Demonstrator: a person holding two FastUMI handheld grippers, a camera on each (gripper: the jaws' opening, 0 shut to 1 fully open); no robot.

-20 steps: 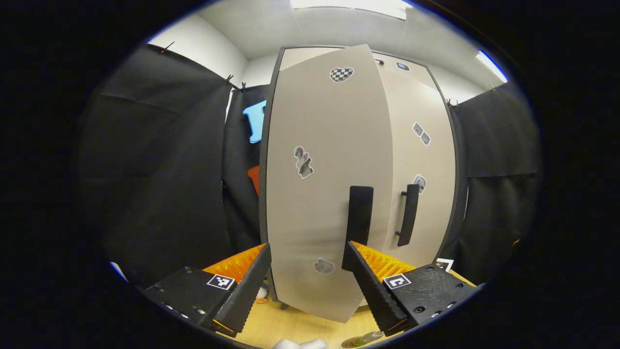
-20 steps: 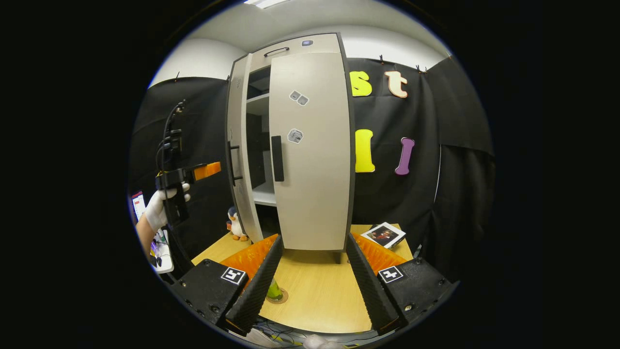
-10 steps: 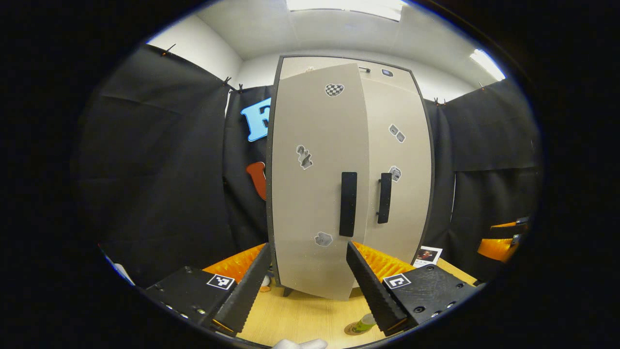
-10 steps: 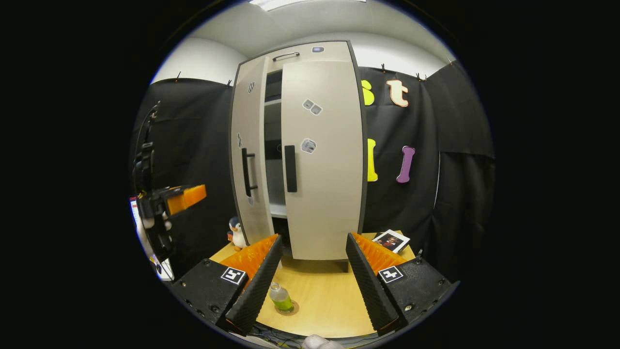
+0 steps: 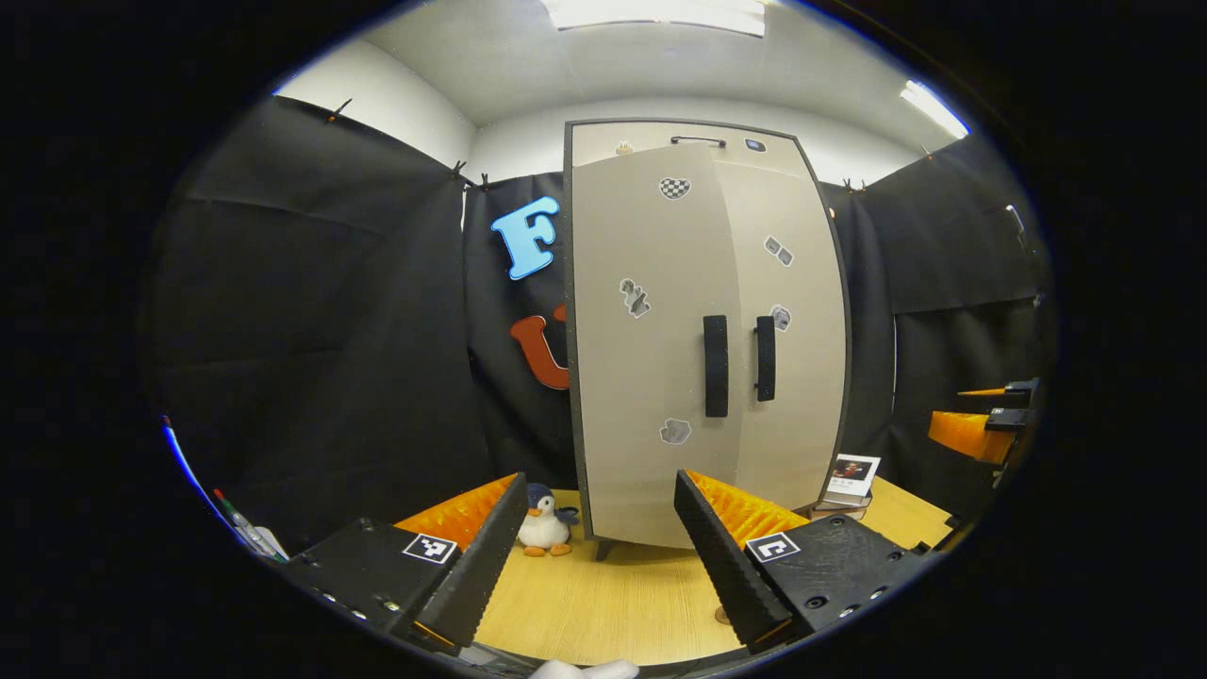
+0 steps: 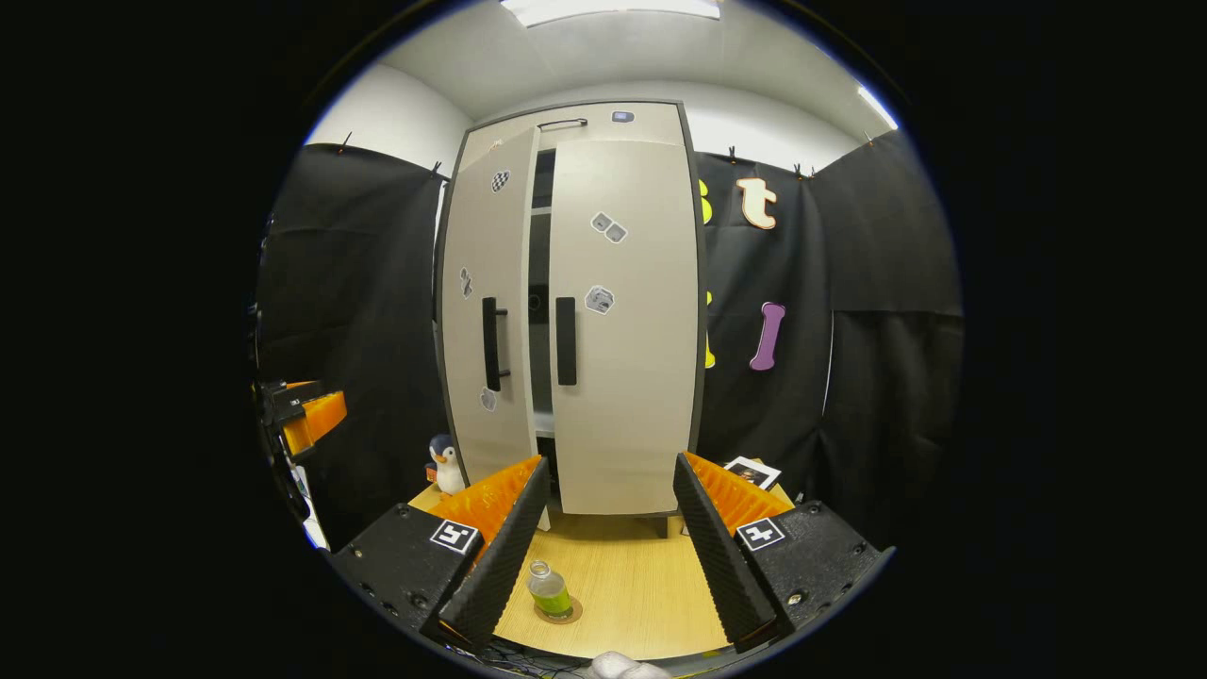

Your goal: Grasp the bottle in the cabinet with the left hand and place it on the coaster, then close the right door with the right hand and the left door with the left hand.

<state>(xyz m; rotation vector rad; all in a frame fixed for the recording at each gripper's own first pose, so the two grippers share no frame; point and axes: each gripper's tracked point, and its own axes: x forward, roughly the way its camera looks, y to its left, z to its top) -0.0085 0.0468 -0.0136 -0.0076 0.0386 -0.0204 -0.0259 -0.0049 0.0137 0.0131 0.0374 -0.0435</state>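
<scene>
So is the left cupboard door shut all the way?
Not quite. In the right gripper view, a dark gap shows between the left door and the right door, so it stands slightly ajar.

In your right gripper view the cabinet's [image 6: 618, 330] inside is hidden but for a dark slit between its doors, and the photo's [image 6: 752, 471] picture is too small to make out.

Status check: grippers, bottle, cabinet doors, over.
Left gripper and right gripper open, empty. Bottle upright on coaster. Right door shut; left door ajar. Nothing blocking it.
</scene>
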